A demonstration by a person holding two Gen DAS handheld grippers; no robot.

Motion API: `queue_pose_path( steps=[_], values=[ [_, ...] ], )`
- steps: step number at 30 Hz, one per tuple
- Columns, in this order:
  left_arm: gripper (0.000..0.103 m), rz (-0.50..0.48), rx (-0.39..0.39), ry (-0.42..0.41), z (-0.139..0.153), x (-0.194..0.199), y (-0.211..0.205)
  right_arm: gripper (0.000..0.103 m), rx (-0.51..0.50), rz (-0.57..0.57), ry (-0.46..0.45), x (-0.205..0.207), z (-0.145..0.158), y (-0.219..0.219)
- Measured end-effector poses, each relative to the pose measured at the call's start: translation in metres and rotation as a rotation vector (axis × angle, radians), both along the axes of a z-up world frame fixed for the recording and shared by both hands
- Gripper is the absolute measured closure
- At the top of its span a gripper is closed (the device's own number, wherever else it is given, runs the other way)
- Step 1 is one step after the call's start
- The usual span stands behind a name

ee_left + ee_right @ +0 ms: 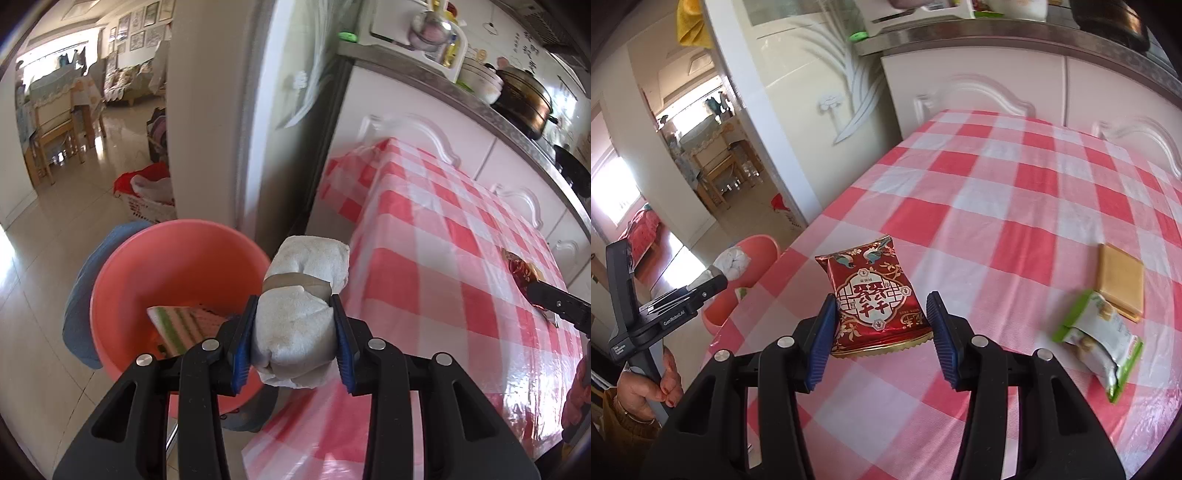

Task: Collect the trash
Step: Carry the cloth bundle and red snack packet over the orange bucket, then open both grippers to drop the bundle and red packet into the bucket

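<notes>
My left gripper point(295, 317) is shut on a white paper wad point(306, 288) bound with a tan band, held beside the rim of a pink bucket point(177, 258) past the table's edge. A green-and-pink striped wrapper point(181, 325) lies inside the bucket. My right gripper point(882, 314) is shut on a red snack packet point(875, 295) just above the checked tablecloth point(997, 184). The right wrist view shows the left gripper point(713, 273) with the wad point(733, 262) over the bucket point(757, 254). In the left wrist view the red packet point(521, 271) sits at the right gripper's tip.
A green-and-white snack bag point(1100, 343) and a tan flat packet point(1119, 280) lie on the table at the right. White cabinets point(979, 85) back the table. A blue cloth point(81, 295) hangs under the bucket. A person's hand point(646, 391) grips the left handle.
</notes>
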State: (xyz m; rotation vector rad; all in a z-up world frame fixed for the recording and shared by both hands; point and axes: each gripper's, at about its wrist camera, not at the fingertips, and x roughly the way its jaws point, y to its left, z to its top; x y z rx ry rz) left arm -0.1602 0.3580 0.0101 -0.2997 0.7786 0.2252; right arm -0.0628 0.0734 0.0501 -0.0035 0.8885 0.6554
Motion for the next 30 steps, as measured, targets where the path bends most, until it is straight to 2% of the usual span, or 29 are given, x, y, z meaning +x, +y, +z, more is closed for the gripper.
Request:
queue_pose_path(
  steps=[10, 21, 30],
  values=[
    [0.064, 0.085, -0.027, 0.001, -0.009, -0.012, 0.039, 0.053, -0.008, 0.133, 0.013, -0.002, 0.004, 0.065],
    [0.064, 0.231, -0.081, 0.016, -0.026, -0.025, 0.096, 0.053, -0.021, 0.308, 0.01, -0.006, 0.008, 0.159],
    [0.063, 0.28, -0.098, 0.051, -0.045, -0.018, 0.12, 0.052, -0.056, 0.438, 0.021, -0.014, -0.002, 0.233]
  ],
)
